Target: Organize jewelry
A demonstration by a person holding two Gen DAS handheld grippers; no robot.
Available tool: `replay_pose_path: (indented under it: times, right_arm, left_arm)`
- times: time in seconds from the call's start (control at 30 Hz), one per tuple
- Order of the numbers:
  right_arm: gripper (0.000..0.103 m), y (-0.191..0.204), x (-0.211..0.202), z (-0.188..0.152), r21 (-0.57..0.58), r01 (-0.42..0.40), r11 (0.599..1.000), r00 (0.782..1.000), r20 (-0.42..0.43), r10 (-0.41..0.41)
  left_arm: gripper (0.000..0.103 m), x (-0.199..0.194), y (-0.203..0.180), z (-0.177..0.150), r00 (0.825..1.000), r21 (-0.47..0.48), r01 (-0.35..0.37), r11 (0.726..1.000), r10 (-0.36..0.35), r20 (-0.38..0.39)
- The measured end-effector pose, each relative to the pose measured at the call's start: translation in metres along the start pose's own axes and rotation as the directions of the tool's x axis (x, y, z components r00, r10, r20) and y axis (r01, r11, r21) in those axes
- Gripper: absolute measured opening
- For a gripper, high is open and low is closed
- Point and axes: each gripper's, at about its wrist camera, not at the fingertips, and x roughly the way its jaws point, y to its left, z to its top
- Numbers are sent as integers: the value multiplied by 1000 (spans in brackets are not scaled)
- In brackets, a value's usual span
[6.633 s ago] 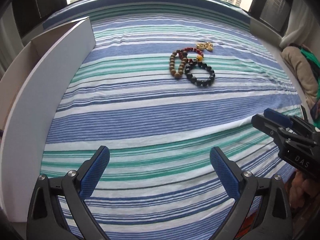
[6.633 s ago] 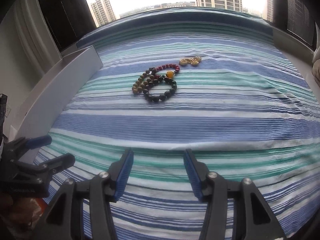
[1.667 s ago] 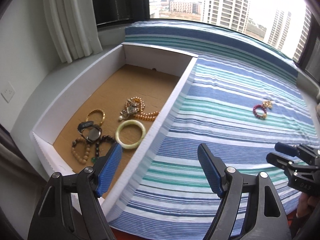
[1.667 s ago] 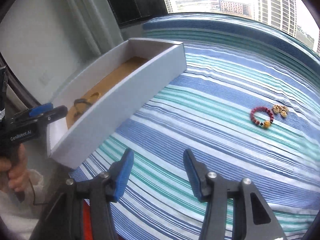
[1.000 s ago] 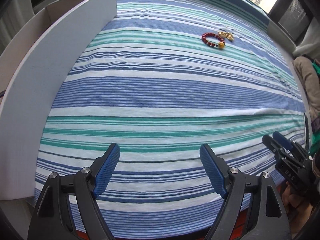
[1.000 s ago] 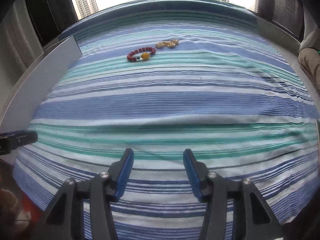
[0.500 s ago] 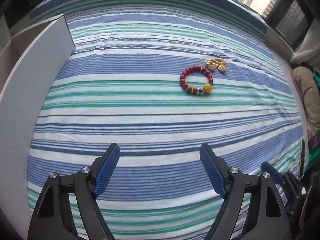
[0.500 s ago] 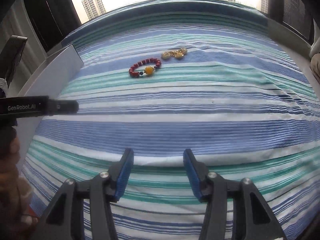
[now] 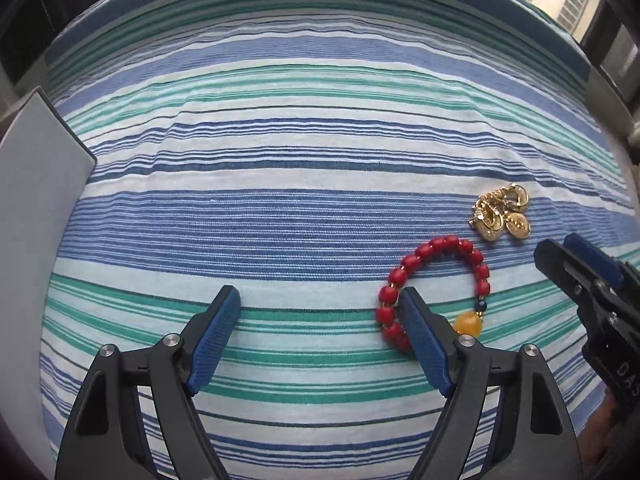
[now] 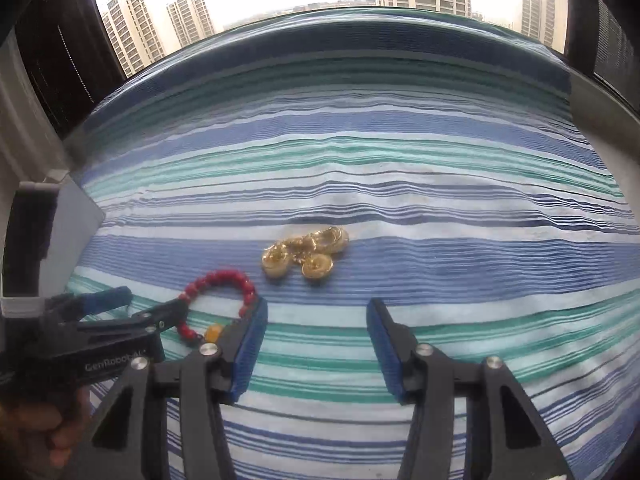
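We find the left gripper (image 9: 320, 304) spread wide and empty, its right finger overlapping the red bead bracelet (image 9: 434, 280) on the striped cloth (image 9: 280, 216). The right gripper (image 10: 316, 316) stands parted, holding nothing, near the gold jewelry (image 10: 306, 257) just beyond the bracelet.

Both tongs angle downward, left tongs (image 9: 320, 300) spread wide, right tongs (image 10: 316, 312) half spread, both empty.

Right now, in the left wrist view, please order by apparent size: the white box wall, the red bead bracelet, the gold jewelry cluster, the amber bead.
1. White box wall, largest, though cut off by the frame.
2. Red bead bracelet.
3. Gold jewelry cluster.
4. Amber bead, smallest.
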Motion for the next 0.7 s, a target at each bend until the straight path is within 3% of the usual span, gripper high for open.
replay_pose_path:
  times: [0.1, 0.2, 0.23, 0.3, 0.37, 0.47, 0.5, 0.53, 0.57, 0.7]
  right_arm:
    - [52, 1, 19, 15, -1, -26, 1000, 999, 23, 26]
    - [51, 7, 31, 24, -29, -80, 996, 996, 26, 81]
    - [42, 8, 39, 28, -32, -96, 995, 995, 4, 96]
    - [40, 10, 49, 32, -43, -115, 992, 993, -37, 113]
    - [40, 17, 52, 30, -90, -107, 990, 994, -40, 104]
    - [39, 33, 56, 23, -203, -50, 978, 998, -37, 43]
    - [36, 39, 57, 21, -242, -20, 970, 999, -33, 12]
    - [26, 42, 57, 20, -264, 11, 964, 999, -27, -19]
    - [20, 42, 56, 20, -254, 1, 967, 999, -39, -11]
    - [19, 40, 49, 10, -204, -44, 978, 996, -87, 27]
  left_arm:
    - [82, 1, -4, -2, 999, 12, -11, 1000, 10, 35]
    - [68, -2, -7, -4, 998, 28, -1, 1000, -1, 59]
    - [57, -4, -9, -5, 998, 36, 2, 999, -5, 66]
    - [37, -6, -13, -6, 997, 58, 10, 998, -15, 79]
    - [9, -7, -17, -8, 995, 80, 20, 997, -27, 91]
    - [8, -8, -18, -10, 995, 98, 19, 995, -28, 98]
    - [8, -10, -17, -12, 995, 98, 28, 995, -37, 92]
    - [7, -11, -14, -12, 996, 93, 40, 995, -47, 80]
    - [7, -10, -8, -12, 996, 85, 53, 995, -58, 67]
    - [7, -27, 20, -33, 997, 71, 73, 995, -75, 34]
